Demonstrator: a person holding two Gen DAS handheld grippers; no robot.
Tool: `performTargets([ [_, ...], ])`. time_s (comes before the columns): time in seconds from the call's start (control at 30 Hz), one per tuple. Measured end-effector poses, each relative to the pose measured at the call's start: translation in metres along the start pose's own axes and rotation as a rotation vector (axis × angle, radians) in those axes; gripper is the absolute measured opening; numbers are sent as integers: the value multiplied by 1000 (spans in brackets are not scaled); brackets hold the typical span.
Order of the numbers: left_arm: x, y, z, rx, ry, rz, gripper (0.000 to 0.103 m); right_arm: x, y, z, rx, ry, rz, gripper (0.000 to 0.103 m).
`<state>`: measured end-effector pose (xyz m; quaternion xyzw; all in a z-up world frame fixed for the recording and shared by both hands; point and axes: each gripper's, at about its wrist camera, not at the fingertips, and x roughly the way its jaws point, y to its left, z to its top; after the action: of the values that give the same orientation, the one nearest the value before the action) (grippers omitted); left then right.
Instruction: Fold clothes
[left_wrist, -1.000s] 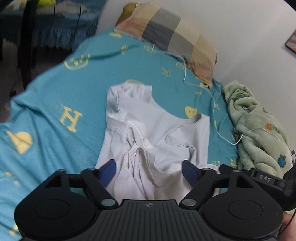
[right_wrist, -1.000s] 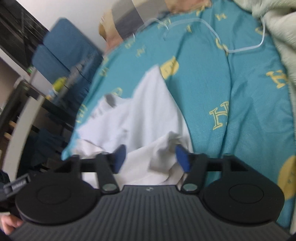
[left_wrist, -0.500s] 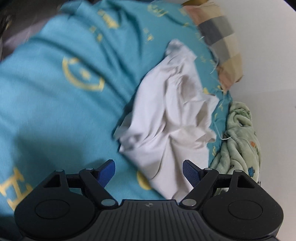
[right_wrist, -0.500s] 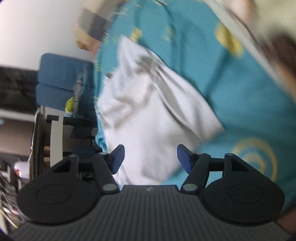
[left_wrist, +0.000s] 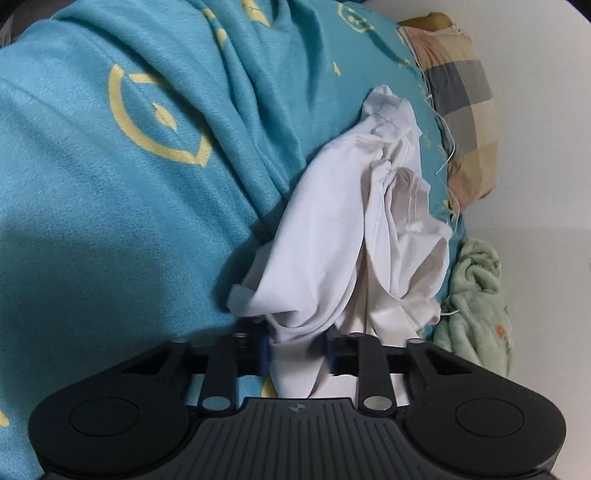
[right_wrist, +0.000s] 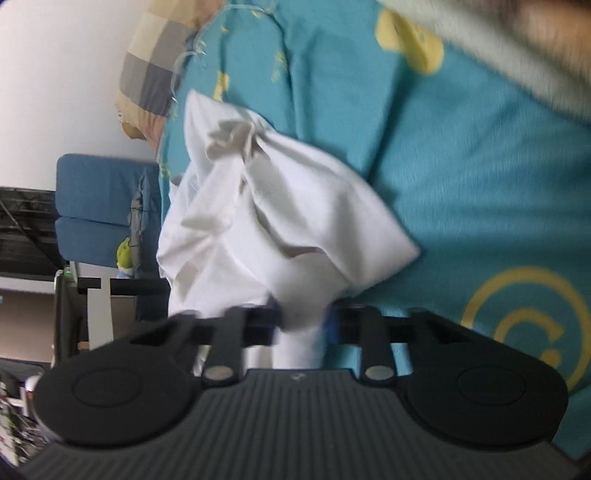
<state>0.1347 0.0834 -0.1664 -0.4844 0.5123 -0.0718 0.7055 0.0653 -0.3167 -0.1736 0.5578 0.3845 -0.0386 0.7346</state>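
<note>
A crumpled white garment (left_wrist: 347, 229) lies on a teal bedsheet with yellow prints (left_wrist: 110, 184). My left gripper (left_wrist: 297, 350) is shut on a bunched edge of the garment, cloth pinched between its blue pads. In the right wrist view the same white garment (right_wrist: 266, 221) hangs bunched, and my right gripper (right_wrist: 303, 325) is shut on another edge of it. The cloth hides most of both pads.
A checked pillow (left_wrist: 461, 110) lies at the head of the bed by the white wall. A green fleece blanket (left_wrist: 476, 306) is heaped beside the garment. A blue chair (right_wrist: 99, 206) and a dark desk stand beyond the bed edge.
Both grippers were open above the garment; both have now closed on its edges. The garment is more bunched up than before.
</note>
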Motion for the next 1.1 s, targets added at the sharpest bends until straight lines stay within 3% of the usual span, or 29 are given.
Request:
performTargets([
  [0.07,-9,-5,-1,5,-27,-15,14,-6,7,-1,-44,-25,17,15],
  [0.37,-94,-36,-24,63,-104,-120,11,-65,47,-2,-157,-107,81,13],
  [0.53,-148,-40,-57,105,-119,-126,11,-112,50,-26,-170,-98,57,13],
  [0.8,-239,-7,-118,117,-113,-129,11,-177,38,-83,-166,-94,66,13],
  [0.93,-245,-7,-117,78,-104,-120,11,-176,41,-80,-125,-86,63,13],
  [1.1,-211,-43,-78,50,-122,-128,11,-150,61,-48,-69,-89,74,13],
])
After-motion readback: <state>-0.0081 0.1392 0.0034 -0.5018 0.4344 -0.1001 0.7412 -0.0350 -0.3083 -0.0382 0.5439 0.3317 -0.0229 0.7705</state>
